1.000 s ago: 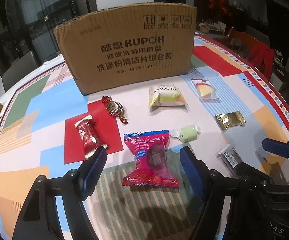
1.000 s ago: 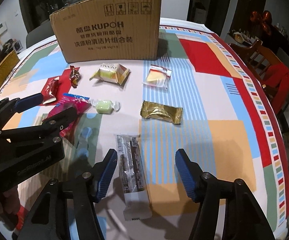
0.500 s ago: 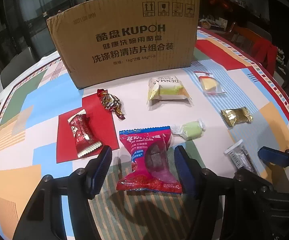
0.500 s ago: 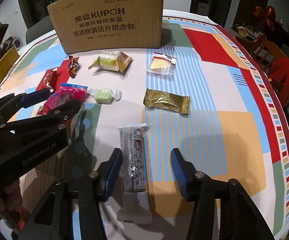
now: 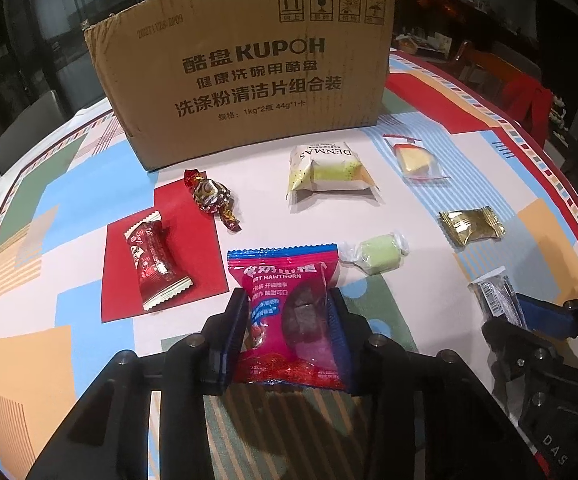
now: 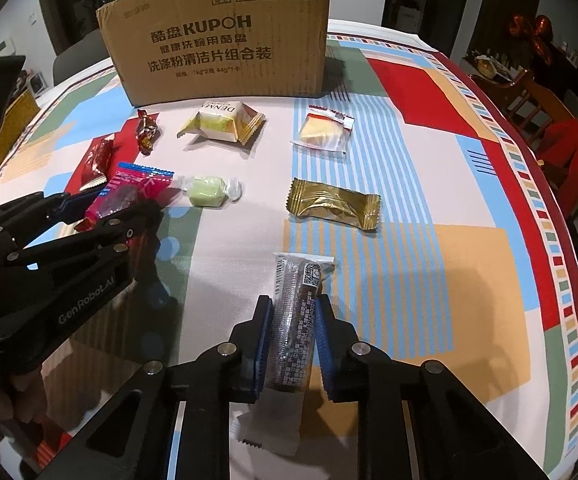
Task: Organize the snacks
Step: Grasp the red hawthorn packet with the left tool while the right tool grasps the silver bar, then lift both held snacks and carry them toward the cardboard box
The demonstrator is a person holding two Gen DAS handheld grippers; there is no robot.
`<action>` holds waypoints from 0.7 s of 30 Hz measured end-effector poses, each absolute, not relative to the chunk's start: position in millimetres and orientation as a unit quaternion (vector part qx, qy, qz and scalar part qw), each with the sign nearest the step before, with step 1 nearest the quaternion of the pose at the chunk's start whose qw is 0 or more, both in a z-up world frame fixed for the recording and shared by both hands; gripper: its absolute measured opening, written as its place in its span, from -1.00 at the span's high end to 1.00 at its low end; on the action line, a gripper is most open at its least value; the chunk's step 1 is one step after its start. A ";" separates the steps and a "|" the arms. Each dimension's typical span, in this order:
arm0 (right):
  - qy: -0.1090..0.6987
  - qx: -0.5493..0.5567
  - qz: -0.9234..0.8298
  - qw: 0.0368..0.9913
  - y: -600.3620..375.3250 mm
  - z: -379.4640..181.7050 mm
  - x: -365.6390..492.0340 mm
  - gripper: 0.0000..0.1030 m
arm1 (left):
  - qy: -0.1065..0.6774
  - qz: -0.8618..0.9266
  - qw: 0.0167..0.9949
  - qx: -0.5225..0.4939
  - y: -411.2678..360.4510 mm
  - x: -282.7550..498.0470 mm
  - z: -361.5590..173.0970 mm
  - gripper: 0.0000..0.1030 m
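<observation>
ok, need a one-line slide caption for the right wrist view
Right gripper, jaws just closed, pinches a dark snack bar on the patterned tablecloth; cardboard box behind.

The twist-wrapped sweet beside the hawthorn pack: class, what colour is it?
Pale green sweet in clear wrapping; the left wrist view shows it best.

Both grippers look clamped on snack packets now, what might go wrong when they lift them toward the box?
The left gripper, whose jaws just closed, squeezes the puffy pink hawthorn packet by its sides, so it may crush or slip. The right gripper pinches the slim dark bar lengthwise; it could swivel or slide out. The cardboard box stands tall, so both need a high lift.
</observation>
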State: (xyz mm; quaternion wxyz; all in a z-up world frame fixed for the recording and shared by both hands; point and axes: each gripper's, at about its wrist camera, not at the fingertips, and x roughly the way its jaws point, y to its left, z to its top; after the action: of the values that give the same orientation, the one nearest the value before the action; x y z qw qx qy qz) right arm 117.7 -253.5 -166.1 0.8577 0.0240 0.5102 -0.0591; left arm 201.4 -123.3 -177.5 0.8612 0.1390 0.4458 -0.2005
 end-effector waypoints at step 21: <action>0.489 0.027 -0.068 0.869 -261.0 -147.7 118.0 0.62 | 0.430 -0.193 0.873 0.129 -114.7 194.9 -153.3 0.31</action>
State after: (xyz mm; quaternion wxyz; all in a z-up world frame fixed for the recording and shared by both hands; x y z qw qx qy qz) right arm 118.0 -261.0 -147.7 0.8691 0.0267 0.4892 -0.0681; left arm 194.9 -114.7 -153.3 0.8727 0.1288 0.4298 -0.1926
